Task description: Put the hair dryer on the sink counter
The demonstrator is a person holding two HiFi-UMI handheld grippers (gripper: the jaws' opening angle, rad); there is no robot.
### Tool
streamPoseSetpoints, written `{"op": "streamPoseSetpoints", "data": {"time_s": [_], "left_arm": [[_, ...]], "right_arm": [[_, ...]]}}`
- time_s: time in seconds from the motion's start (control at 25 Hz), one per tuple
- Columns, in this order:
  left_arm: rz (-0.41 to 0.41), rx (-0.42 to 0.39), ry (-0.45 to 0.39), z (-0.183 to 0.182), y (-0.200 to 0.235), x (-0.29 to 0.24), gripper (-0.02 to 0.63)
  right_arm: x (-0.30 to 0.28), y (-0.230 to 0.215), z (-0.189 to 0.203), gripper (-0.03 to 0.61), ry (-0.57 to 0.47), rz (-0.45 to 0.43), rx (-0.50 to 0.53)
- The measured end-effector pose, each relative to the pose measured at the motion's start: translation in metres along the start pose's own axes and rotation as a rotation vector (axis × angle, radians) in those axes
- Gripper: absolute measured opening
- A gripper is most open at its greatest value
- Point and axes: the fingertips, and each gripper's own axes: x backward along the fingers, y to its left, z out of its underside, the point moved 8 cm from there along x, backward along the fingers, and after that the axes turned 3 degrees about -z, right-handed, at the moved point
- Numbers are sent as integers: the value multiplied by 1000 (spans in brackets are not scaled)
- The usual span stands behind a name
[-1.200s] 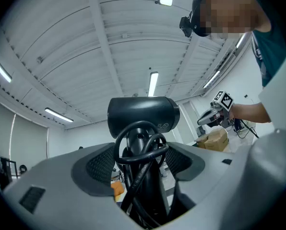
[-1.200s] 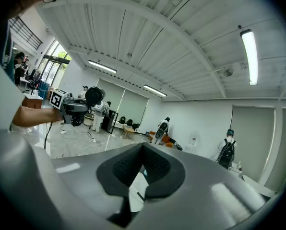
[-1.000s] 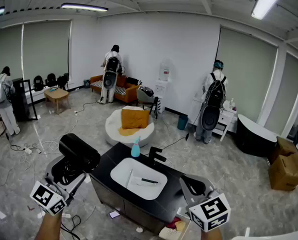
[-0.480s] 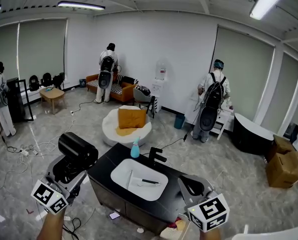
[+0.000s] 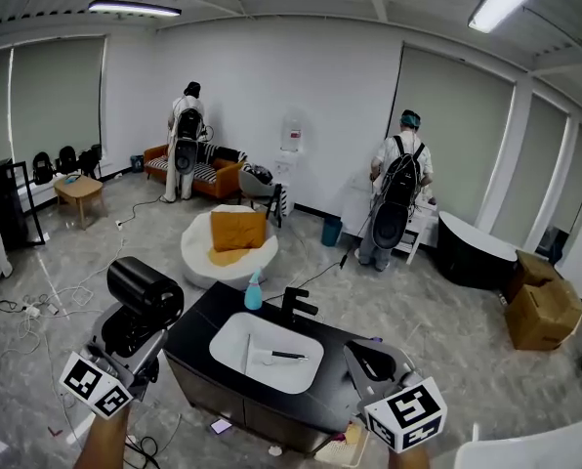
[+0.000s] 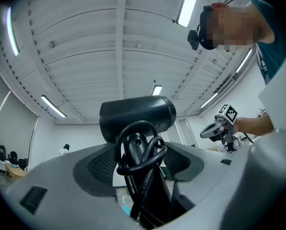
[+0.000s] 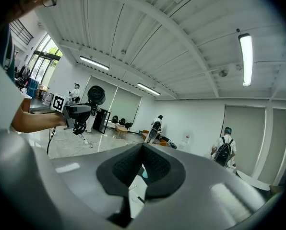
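Note:
The black hair dryer (image 5: 145, 286) sticks up from my left gripper (image 5: 138, 328), left of the black sink counter (image 5: 198, 322) and apart from it. In the left gripper view its handle and looped cord (image 6: 139, 150) sit between the pads, the barrel (image 6: 137, 116) above them. The jaws are closing a little on the handle. My right gripper (image 5: 373, 361) hovers over the counter's near right corner, shut and empty, with its pads meeting at the tip (image 7: 143, 150). The right gripper view also shows the left gripper (image 7: 76, 113) carrying the dryer (image 7: 96, 95).
The counter holds a white basin (image 5: 234, 338) with a dark item (image 5: 289, 356), a black faucet (image 5: 297, 306) and a blue bottle (image 5: 251, 292). Behind are a round white seat (image 5: 198, 252) with an orange cushion, two people (image 5: 186, 137) (image 5: 396, 191) at the wall, cardboard boxes (image 5: 537, 311), and cables on the floor.
The head view has swung slightly right, so the room has slid left. Both grippers keep their places by the counter, the left still carrying the dryer.

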Motion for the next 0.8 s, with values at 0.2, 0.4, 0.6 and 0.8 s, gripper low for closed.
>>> {"op": "streamPoseSetpoints", "data": {"time_s": [0.2,0.4,0.6,0.8], "left_arm": [[38,47,-35,7,19,-12,307],[61,106,-73,17,36,-34,307],[95,115,-85,40,47,-65,307],[110,137,-82,57,49,-100,305]], "right_arm": [[-11,11,-4,9,6,40,-13],[-24,9,-6,9,28,82,-32],[-43,-12,11,9,65,110,-27],[-60,-40,27,9,72,119,-43]]}}
